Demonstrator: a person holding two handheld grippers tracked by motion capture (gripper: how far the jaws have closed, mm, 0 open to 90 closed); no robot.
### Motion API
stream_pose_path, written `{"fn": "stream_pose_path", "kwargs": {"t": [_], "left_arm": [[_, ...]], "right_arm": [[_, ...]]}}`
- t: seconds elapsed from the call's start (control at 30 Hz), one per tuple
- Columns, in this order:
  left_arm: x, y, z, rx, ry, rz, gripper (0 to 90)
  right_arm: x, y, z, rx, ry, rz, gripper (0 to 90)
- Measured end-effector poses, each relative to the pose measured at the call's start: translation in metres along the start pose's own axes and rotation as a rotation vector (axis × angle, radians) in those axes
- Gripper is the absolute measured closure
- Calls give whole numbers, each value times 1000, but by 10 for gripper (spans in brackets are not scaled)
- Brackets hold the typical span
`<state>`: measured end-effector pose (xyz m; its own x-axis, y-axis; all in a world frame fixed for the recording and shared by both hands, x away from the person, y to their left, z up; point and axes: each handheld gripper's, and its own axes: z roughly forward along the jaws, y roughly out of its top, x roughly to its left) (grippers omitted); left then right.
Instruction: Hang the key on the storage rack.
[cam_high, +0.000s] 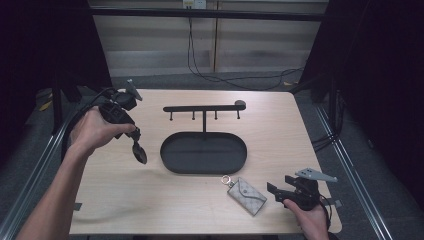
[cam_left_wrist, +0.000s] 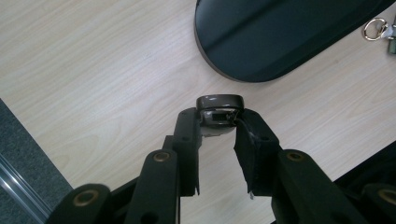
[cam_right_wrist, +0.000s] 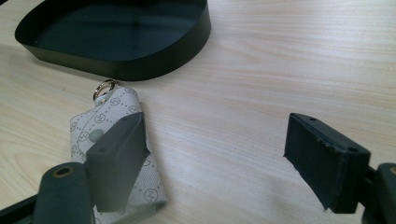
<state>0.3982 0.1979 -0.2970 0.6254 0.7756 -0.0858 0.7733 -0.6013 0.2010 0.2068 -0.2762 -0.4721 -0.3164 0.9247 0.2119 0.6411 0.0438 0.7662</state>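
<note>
Evidently the left gripper (cam_high: 136, 148) was carrying a small dark car key fob (cam_left_wrist: 219, 112): its jaws were closed narrowly on the fob's lower end, so the rounded top stuck out past the tips, and the whole thing hung above the bare wood of the table (cam_high: 125, 200), just left of the oval black tray (cam_high: 172, 160). Held by one end like that, the fob probably stayed free to be lowered into the tray or brought up to the hook rack (cam_high: 200, 108) that rose on a post behind it; which of the two was meant I could not tell.

The right gripper (cam_right_wrist: 215, 154) sat low near the table's front edge with its jaws spread wide and nothing between them. Its left jaw overlapped the patterned grey key pouch (cam_right_wrist: 88, 128), which lay flat on the table just in front of the tray, metal ring (cam_right_wrist: 104, 87) pointing toward the tray wall. That wide, low stance suggested a readiness to close on the pouch next.
</note>
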Motion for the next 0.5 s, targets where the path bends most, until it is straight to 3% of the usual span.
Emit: {"fn": "stream_pose_path", "kwargs": {"t": [0.5], "left_arm": [[-20,23,-4,5,-5,30,706]], "right_arm": [[0,0,0,-1,-3,4,207]]}}
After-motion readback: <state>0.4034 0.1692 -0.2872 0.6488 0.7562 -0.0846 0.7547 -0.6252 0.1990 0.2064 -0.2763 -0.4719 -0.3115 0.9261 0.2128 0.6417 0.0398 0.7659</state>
